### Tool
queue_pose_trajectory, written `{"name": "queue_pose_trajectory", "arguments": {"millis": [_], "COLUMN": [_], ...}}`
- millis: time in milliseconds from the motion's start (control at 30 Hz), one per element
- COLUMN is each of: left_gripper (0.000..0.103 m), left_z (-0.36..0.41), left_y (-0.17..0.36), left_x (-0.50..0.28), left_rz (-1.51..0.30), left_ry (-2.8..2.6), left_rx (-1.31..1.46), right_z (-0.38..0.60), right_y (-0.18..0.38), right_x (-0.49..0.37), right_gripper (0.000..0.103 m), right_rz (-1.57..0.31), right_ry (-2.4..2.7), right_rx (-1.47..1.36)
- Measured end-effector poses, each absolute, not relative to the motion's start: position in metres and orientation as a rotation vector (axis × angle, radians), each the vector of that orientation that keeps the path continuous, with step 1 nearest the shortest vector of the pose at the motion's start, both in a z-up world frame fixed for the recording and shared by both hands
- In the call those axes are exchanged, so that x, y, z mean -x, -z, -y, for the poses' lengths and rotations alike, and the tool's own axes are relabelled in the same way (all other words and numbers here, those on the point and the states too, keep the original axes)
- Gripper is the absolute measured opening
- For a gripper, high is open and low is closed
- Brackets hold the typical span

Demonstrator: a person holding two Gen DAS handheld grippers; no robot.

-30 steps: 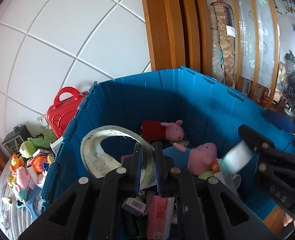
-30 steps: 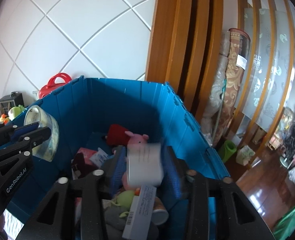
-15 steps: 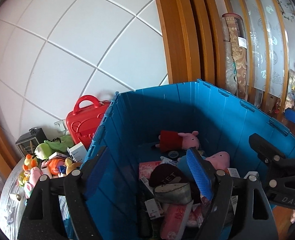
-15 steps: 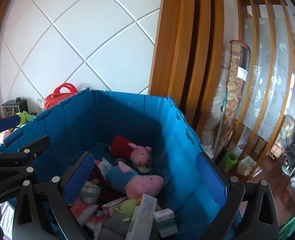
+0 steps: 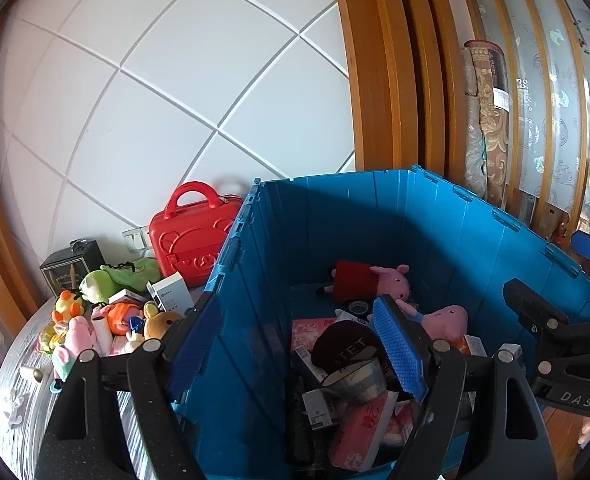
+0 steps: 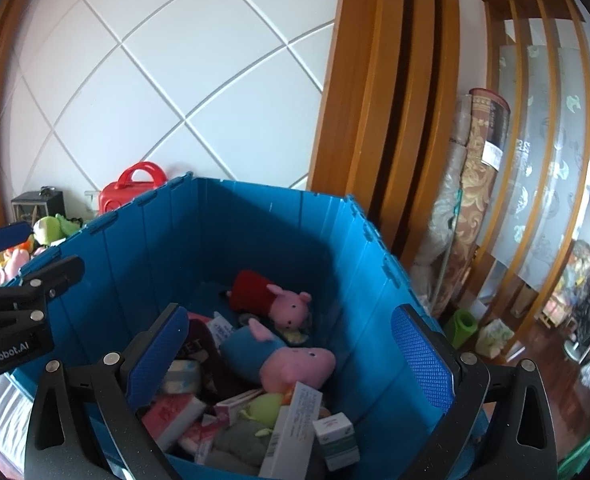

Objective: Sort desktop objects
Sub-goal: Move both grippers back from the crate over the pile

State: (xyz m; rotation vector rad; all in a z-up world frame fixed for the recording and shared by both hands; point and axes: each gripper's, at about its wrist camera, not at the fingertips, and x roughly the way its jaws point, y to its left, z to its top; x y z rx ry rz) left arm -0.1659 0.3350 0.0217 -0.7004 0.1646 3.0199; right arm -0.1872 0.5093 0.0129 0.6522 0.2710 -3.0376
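— Over the bin [image 5: 435, 216], where are my jaws?
— My left gripper [image 5: 299, 344] has just opened and holds nothing; its left finger sits outside the near wall. My right gripper [image 6: 291, 356] has just spread wide, empty, its right pad by the right wall.
— And the goods?
— Tape [image 5: 355, 376] and a small box [image 6: 337, 440] lie inside among toys; more toys [image 5: 111, 316] wait on the table beside.

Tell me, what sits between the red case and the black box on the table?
In the left wrist view, a green plush toy and a small white box lie between the red case and the black box.
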Motion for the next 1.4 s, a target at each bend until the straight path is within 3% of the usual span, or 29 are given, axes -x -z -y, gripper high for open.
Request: {"name": "queue_pose_trajectory", "arguments": {"millis": [333, 667, 1033, 1400], "left_gripper": [0.079, 0.079, 0.079, 0.079], "left_z": [-0.312, -0.242, -0.103, 0.054], "left_y": [-0.026, -0.028, -0.023, 0.016], "left_x": [0.151, 0.13, 0.095, 0.077], "left_rz": [-0.17, -0.121, -0.074, 0.034], "left_ry": [-3.082, -3.173, -3.252, -3.287], "left_rx": [0.679, 0.665, 0.704, 0.91], "right_z": [-0.495, -0.435, -0.307, -0.152], "right_y": [-0.011, -0.019, -0.029, -0.008], "right_x": [0.187, 0.18, 0.154, 0.128], "right_gripper": [0.103, 0.103, 0.103, 0.103], "right_rz": [-0.254, -0.291, -0.286, -0.3], "right_ry": [3.005, 2.931, 2.859, 2.767], "right_rx": [-0.654, -0.598, -0.527, -0.577]}}
